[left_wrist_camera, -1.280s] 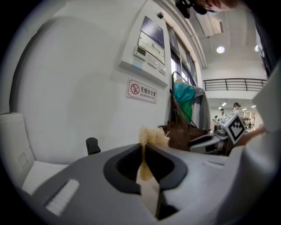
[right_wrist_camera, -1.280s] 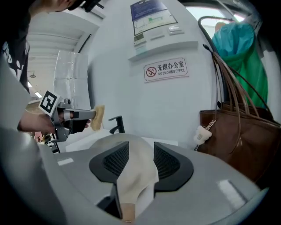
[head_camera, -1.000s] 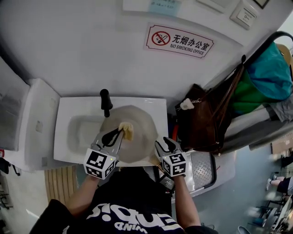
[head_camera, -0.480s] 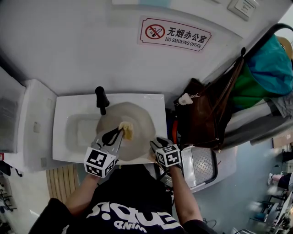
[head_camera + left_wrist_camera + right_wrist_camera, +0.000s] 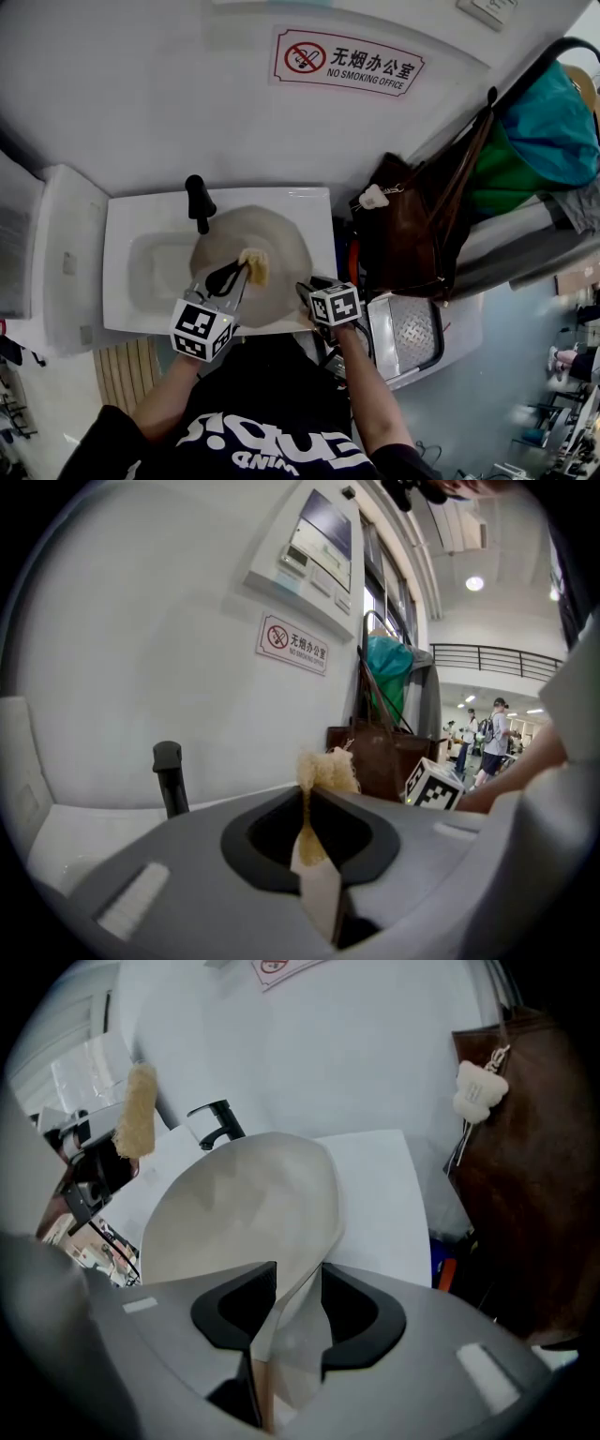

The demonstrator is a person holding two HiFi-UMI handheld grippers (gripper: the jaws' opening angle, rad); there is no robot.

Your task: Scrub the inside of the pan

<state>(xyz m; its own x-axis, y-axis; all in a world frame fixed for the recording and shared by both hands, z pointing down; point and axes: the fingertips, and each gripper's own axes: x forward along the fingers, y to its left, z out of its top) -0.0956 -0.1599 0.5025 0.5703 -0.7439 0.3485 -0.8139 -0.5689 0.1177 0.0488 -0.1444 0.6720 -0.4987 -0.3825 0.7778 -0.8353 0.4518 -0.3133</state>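
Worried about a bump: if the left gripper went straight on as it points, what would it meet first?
Past its sponge, the left gripper points over the pan toward the brown bag by the wall; depth unclear.

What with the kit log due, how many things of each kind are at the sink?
Pan: 1
Scrubber: 1
Tap: 1
Sink: 1
Grippers: 2 (left gripper, right gripper)
Total: 6

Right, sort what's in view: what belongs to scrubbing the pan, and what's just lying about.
In the job: pan, held at its rim by the right tongs; sponge, in the left tongs; sink; tap.
Lying about: brown bag; teal bag; no-smoking sign.
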